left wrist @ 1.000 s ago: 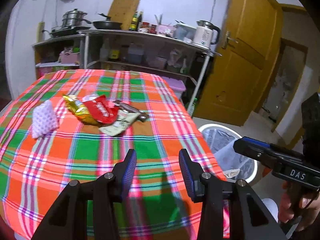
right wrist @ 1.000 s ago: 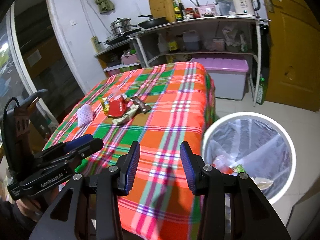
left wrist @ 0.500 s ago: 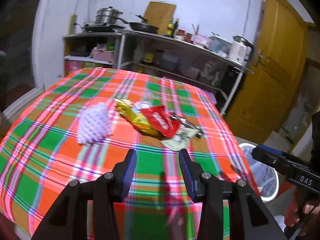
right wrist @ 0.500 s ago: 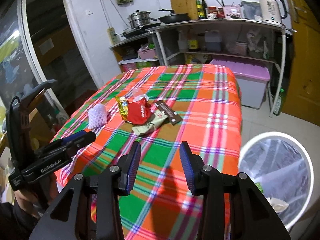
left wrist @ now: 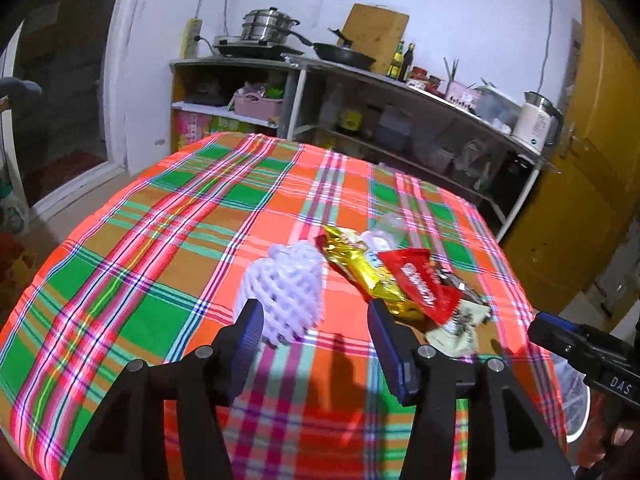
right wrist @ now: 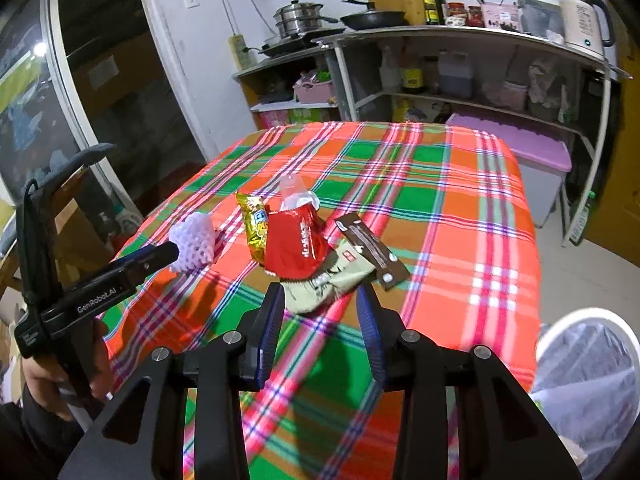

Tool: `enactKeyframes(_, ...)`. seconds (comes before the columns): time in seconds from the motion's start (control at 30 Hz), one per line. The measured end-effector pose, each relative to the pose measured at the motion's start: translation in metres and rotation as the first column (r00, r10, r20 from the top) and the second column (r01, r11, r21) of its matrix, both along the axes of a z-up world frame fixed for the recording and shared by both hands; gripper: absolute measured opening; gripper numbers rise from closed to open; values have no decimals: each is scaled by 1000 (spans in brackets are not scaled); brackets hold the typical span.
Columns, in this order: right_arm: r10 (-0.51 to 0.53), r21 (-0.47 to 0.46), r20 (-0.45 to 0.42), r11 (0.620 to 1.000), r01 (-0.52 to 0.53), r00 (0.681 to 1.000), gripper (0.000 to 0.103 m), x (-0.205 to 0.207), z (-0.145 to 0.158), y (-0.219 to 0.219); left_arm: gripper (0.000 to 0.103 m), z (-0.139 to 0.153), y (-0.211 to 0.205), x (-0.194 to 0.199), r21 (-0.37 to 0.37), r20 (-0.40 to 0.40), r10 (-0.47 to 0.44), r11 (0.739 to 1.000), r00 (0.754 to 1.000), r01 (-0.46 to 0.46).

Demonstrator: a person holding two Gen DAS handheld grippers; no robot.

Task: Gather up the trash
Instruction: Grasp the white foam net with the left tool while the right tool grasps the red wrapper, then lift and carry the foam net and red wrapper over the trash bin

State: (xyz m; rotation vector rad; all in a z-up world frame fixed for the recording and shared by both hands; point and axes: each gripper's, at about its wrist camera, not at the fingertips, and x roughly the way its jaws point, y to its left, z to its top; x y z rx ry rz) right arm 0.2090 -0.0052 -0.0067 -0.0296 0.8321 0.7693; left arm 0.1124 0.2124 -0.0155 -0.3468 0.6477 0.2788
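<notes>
Hovering left gripper [left wrist: 316,334] over plaid counter [left wrist: 160,240], jaws spread and holding nothing, white foam net [left wrist: 284,296] lying just ahead between them. Hovering right gripper [right wrist: 320,320] with jaws spread, nothing pinched, pale wrapper [right wrist: 328,284] just in front. Lying piled mid-counter: red wrapper [right wrist: 296,244], gold wrapper [right wrist: 256,224], brown wrapper [right wrist: 372,248]. Standing on floor at right: lined trash bin [right wrist: 592,364]

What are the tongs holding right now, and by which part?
Nothing. The left tongs are open in front of the white foam net, and the right tongs are open just short of the pale wrapper.
</notes>
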Motion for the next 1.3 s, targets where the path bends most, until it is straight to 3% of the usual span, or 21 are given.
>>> enactKeyframes(0.37, 47, -42, -14, 998, -47, 999, 37, 42, -14, 45, 55, -14, 24, 29, -10, -44, 57, 998, 997, -57)
enactKeyframes(0.57, 71, -61, -21, 996, -72, 997, 36, 56, -21, 63, 58, -11, 31, 29, -16, -34, 66, 998, 997, -67)
enactKeyframes(0.63, 78, -71, -27, 994, -80, 997, 36, 59, -26, 69, 63, -8, 31, 26, -2, -18, 74, 997, 997, -74)
enactKeyframes(0.83, 88, -112, -62, 989, -94, 994, 18, 68, -42, 80, 64, -14, 39, 34, -3, -44, 103, 995, 994, -103)
enactKeyframes(1.17, 90, -113, -52, 989, -96, 995, 11, 65, -45, 81, 64, -25, 39, 46, -19, -89, 76, 997, 993, -78)
enactKeyframes(1.3, 74, -100, -51, 992, -79, 996, 10, 63, -42, 75, 48, -26, 31, 46, 1, -98, 53, 999, 994, -53)
